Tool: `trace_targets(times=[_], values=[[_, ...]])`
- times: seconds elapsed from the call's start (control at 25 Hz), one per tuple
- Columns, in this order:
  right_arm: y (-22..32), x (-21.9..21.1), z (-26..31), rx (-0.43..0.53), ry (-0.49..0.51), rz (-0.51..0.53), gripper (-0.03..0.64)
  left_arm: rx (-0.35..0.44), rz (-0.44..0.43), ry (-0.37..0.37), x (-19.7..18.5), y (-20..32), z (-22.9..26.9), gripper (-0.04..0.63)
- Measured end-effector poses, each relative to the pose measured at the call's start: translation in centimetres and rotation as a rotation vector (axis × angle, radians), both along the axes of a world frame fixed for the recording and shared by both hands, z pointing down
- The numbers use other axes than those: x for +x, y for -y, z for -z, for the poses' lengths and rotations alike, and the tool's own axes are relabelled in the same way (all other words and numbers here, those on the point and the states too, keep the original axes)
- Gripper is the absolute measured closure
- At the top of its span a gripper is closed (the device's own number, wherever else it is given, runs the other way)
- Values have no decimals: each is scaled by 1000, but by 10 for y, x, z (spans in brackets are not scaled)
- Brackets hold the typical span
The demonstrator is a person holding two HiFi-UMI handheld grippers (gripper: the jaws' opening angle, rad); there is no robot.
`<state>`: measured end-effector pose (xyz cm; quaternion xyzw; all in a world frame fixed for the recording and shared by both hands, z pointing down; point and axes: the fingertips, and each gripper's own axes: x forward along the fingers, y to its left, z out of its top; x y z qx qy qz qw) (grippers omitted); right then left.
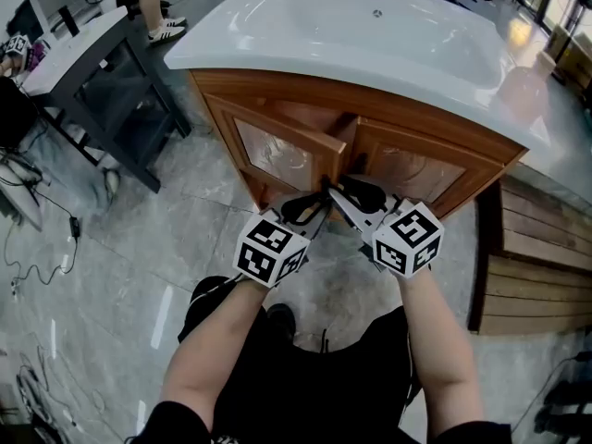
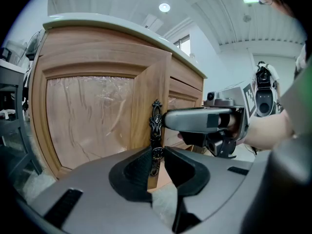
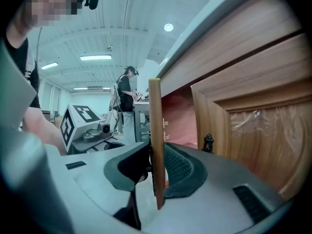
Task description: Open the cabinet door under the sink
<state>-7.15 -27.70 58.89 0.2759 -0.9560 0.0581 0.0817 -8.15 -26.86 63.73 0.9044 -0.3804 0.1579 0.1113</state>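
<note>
Wooden cabinet (image 1: 388, 123) stands under the white sink (image 1: 305, 26) in the head view, its left door (image 1: 277, 151) swung partly out, with the left gripper (image 1: 319, 200) and the right gripper (image 1: 340, 192) meeting at that door's free edge. From the left gripper view, the jaws are drawn partway in, pads clamped on the dark ornate handle (image 2: 156, 123) on the door's edge. From the right gripper view, the jaws stand wider and pinch the same door's thin edge (image 3: 156, 130) between their pads, the closed right door (image 3: 263, 126) just beyond.
</note>
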Motion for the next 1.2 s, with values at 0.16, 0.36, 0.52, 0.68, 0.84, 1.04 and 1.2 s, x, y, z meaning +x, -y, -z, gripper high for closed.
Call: trace_targets(times=[0.16,0.36,0.52,0.68,0.84,1.04,1.2], values=[[-19,-7,0,-4,-19,69,526,-3,-10,11,-9,-16,0,506],[-45,-20,-1,-7,-7,140,529,-3,4,18,-24,-37,1,505],[-65,-33,-2,-18,1,166,532,-8,32,21,-39,-53,-2,505],[-79,-46,-1,-20,4,197,543,-10,42,27,-53,-66,-1,505],[-90,-60,-2,-24,2,235,551,-10,49,43,-67,-75,-2,495],[-103,-77,-4,-32,8,288,566,-24,38,52,-85,-89,-3,494],[-113,-90,-5,-39,22,350,563,-38,52,73,-99,-98,-3,491]])
